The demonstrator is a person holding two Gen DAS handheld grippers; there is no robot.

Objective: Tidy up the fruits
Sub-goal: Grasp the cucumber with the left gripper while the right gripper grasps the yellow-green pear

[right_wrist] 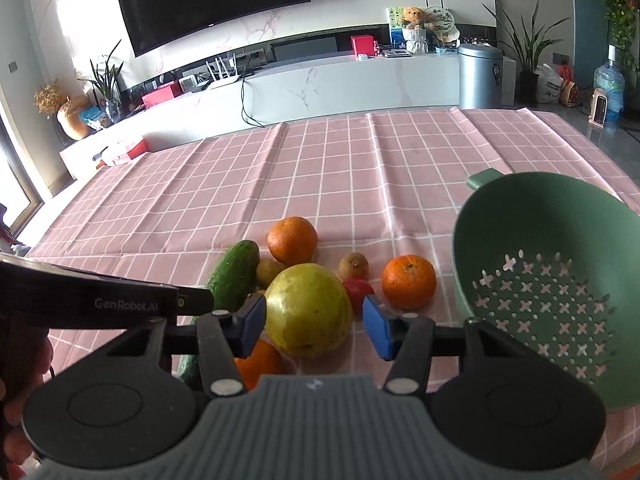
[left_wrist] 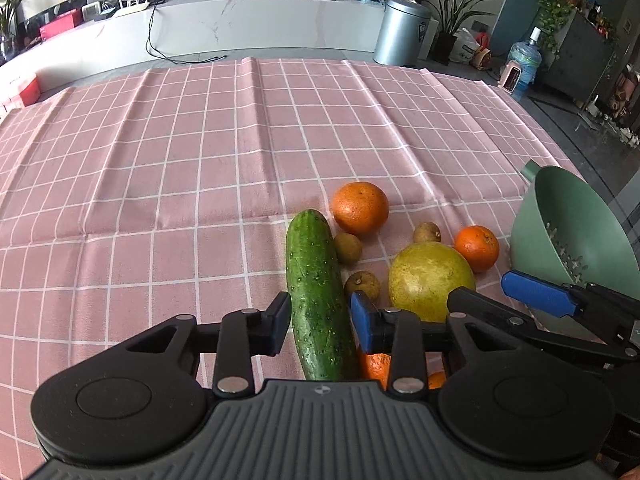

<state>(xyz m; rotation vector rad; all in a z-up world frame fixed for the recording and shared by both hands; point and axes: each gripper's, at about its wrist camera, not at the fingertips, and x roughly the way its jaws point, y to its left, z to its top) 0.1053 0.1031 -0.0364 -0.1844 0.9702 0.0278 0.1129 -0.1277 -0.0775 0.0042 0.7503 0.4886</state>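
My left gripper (left_wrist: 322,320) is open, its fingers either side of a green cucumber (left_wrist: 320,296) lying on the pink checked cloth; I see a small gap on each side. My right gripper (right_wrist: 314,326) is open around a large yellow-green pomelo-like fruit (right_wrist: 308,310), not touching it. That fruit also shows in the left wrist view (left_wrist: 430,280). Two oranges (right_wrist: 292,240) (right_wrist: 409,281), small brown fruits (right_wrist: 353,266) and a red fruit (right_wrist: 359,290) lie nearby. A green colander (right_wrist: 560,280) stands empty at the right.
The pink checked tablecloth (right_wrist: 320,168) covers the table, whose right edge is just beyond the colander. Another orange (right_wrist: 258,362) lies under my right gripper's left finger. The left gripper's body (right_wrist: 92,300) reaches in from the left. A white counter and bin stand behind.
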